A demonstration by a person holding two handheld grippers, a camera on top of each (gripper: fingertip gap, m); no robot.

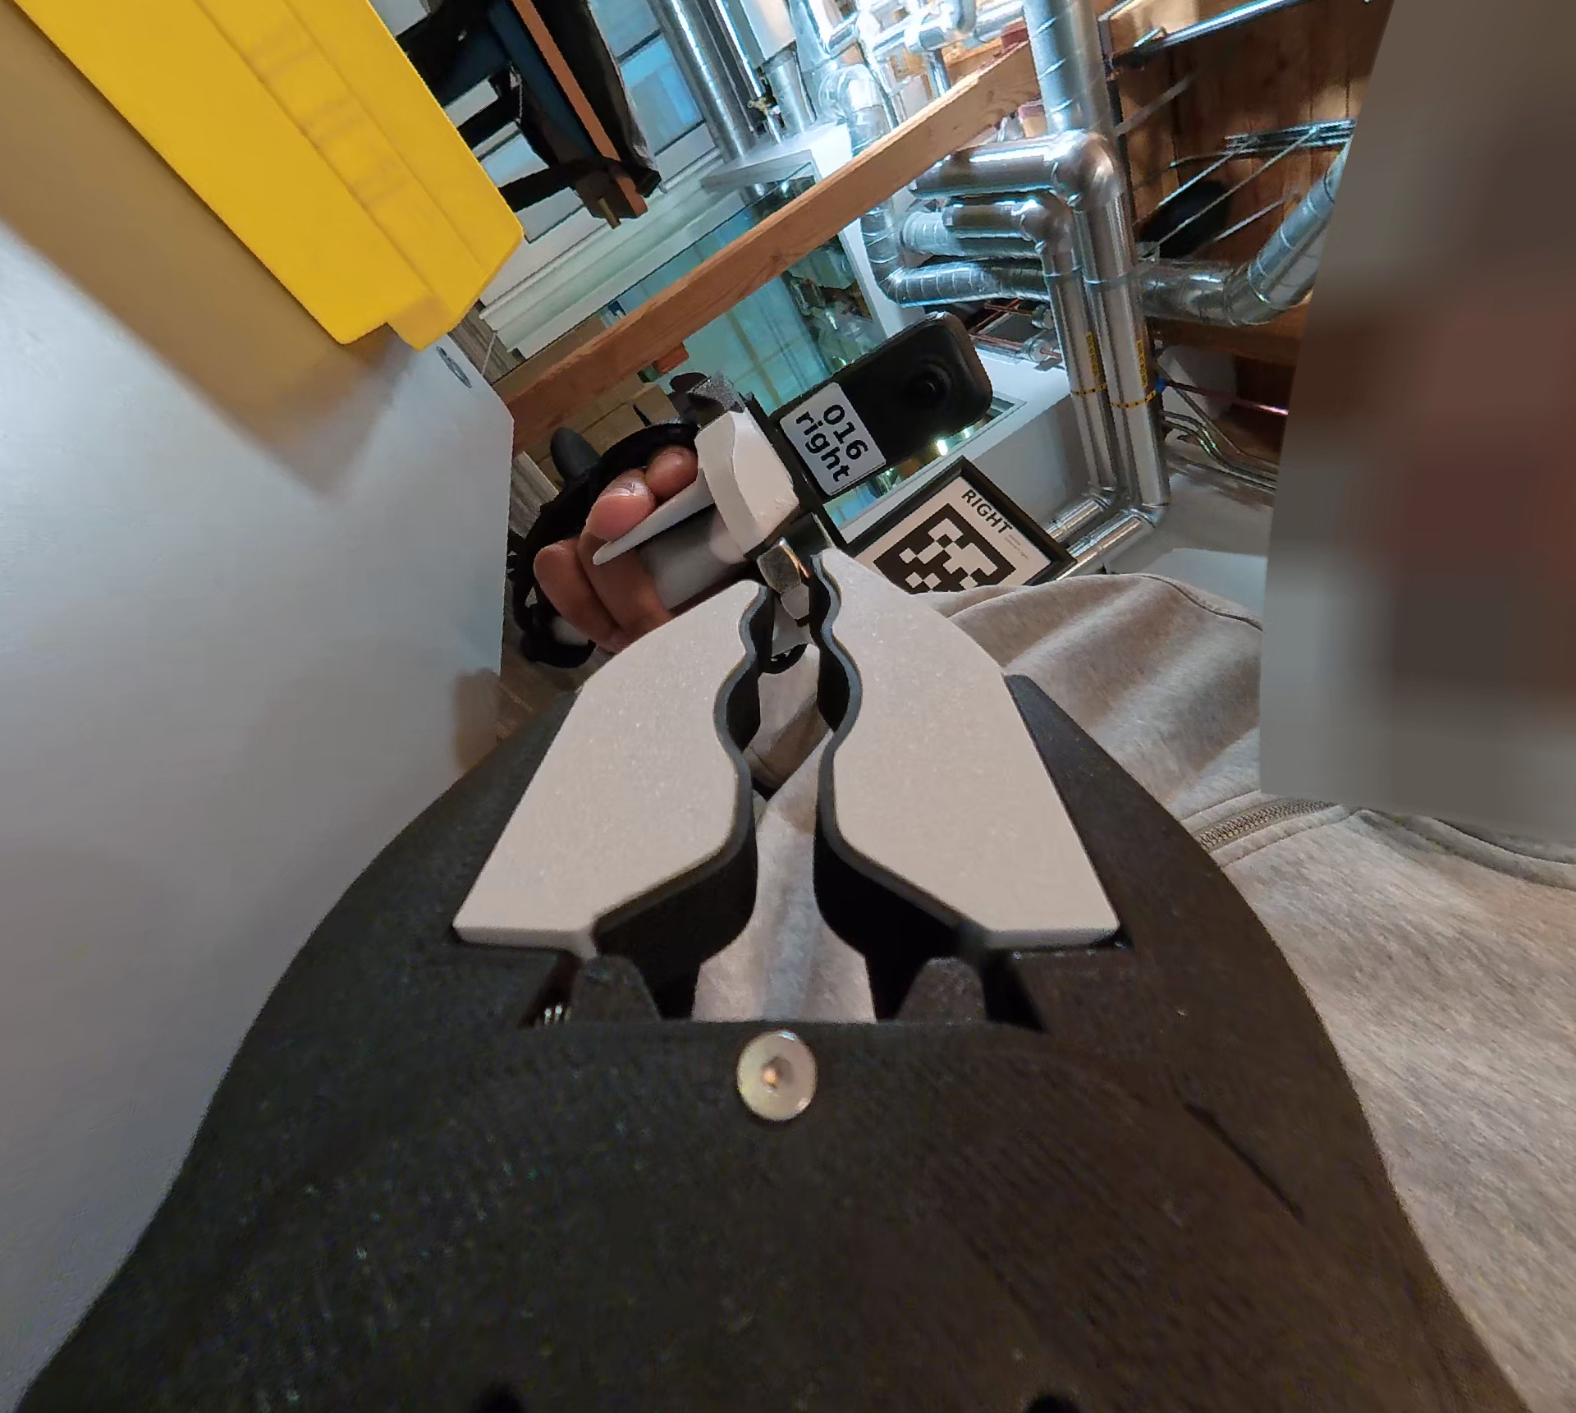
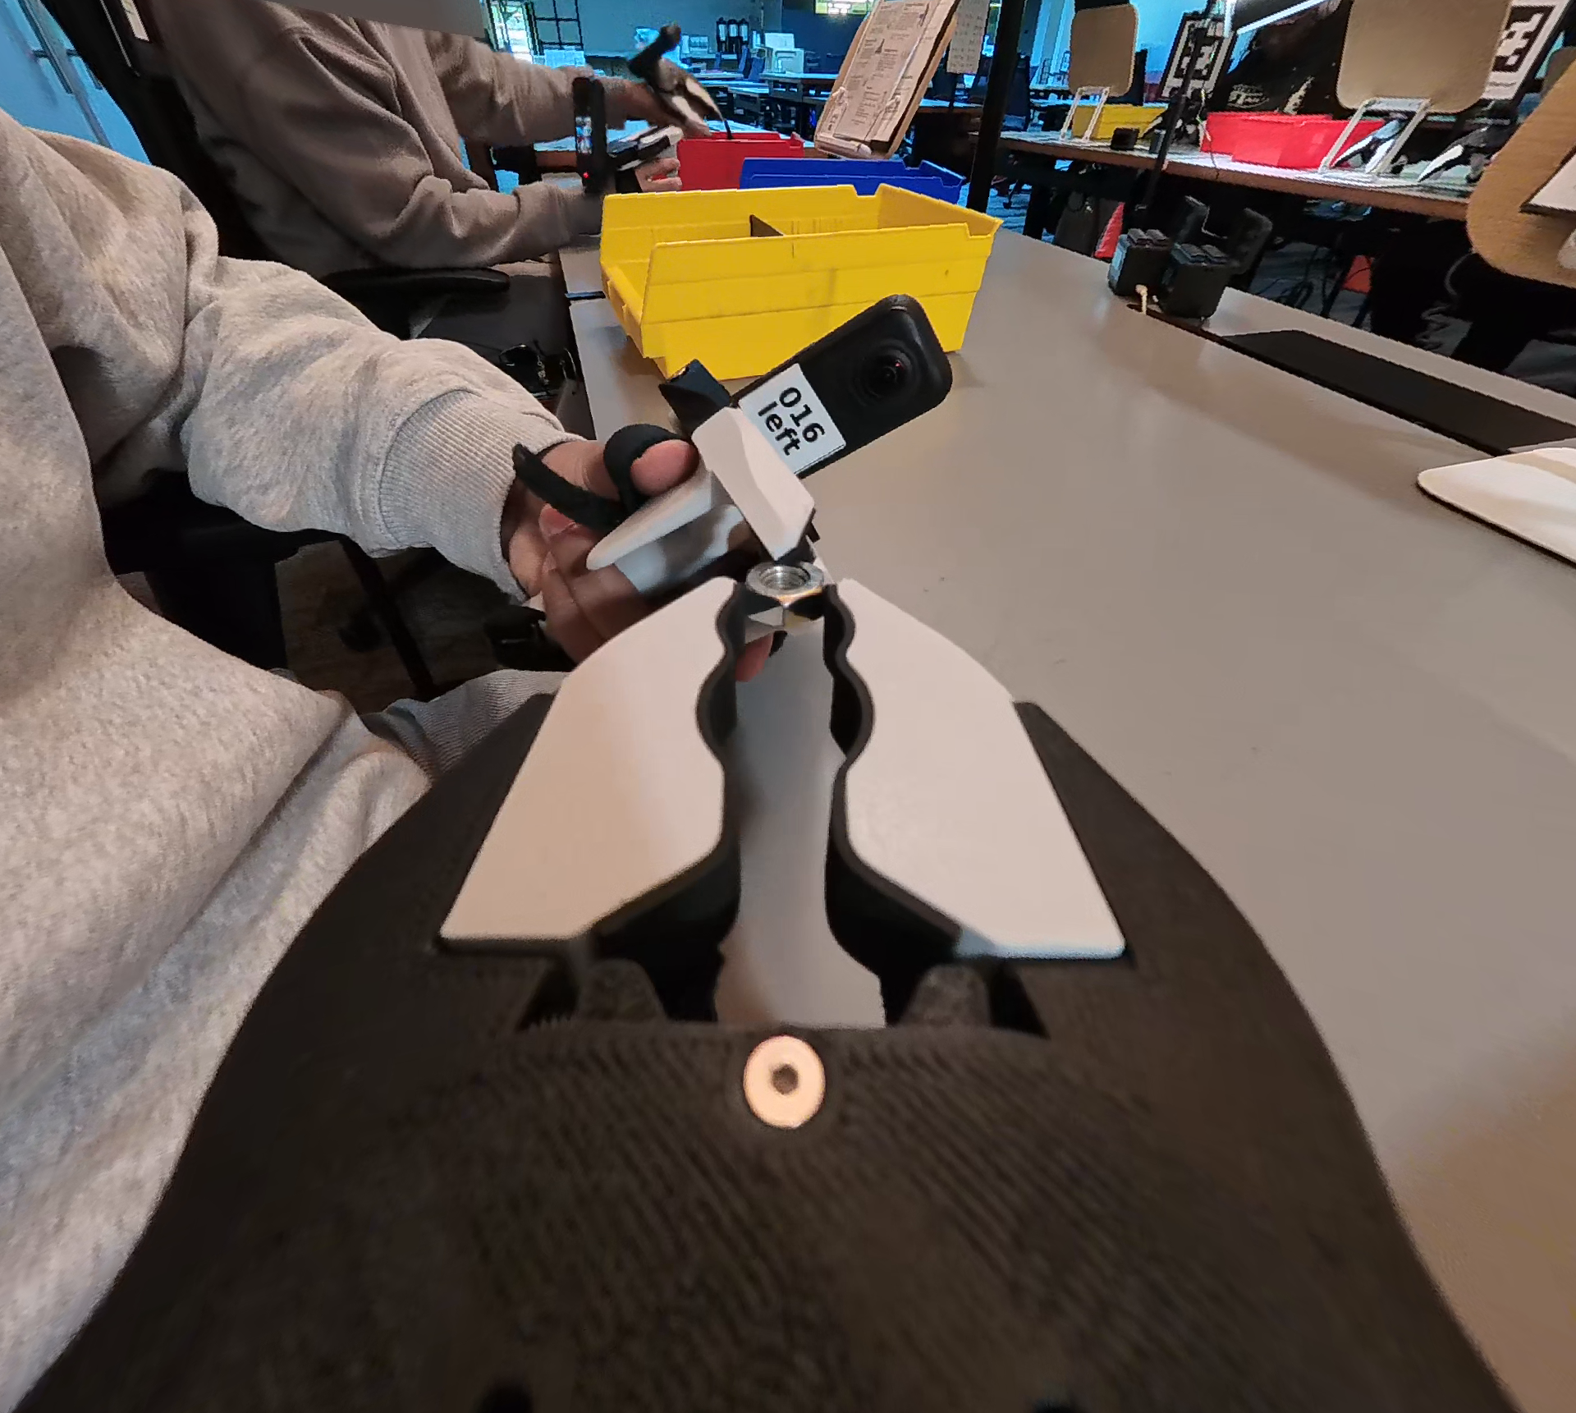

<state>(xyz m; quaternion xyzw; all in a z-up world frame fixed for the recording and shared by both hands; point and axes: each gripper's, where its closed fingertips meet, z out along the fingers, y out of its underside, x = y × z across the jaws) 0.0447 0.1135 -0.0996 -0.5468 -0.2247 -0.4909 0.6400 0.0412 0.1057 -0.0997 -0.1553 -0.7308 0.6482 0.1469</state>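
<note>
Both grippers, right gripper [image 2: 780, 609] and left gripper [image 1: 789, 587], pinched one nut [image 2: 782, 581] tip-to-tip; grey table [image 2: 1194, 604], yellow bin [image 2: 793, 280] at 12 o'clock, workshop room.

wrist views close along opposed tongs, sharing metal nut [image 1: 783, 572], yellow bin [image 2: 793, 272]

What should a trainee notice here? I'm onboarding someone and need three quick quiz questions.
1. True or false: the yellow bin sits on the grey table.
2. What sits between the right gripper's fingertips? A) a metal nut B) a cable C) nothing
3. Short answer: what colour is the bin directly behind the yellow one?

Key: 1 true; 2 A; 3 blue, the blue bin.
</note>
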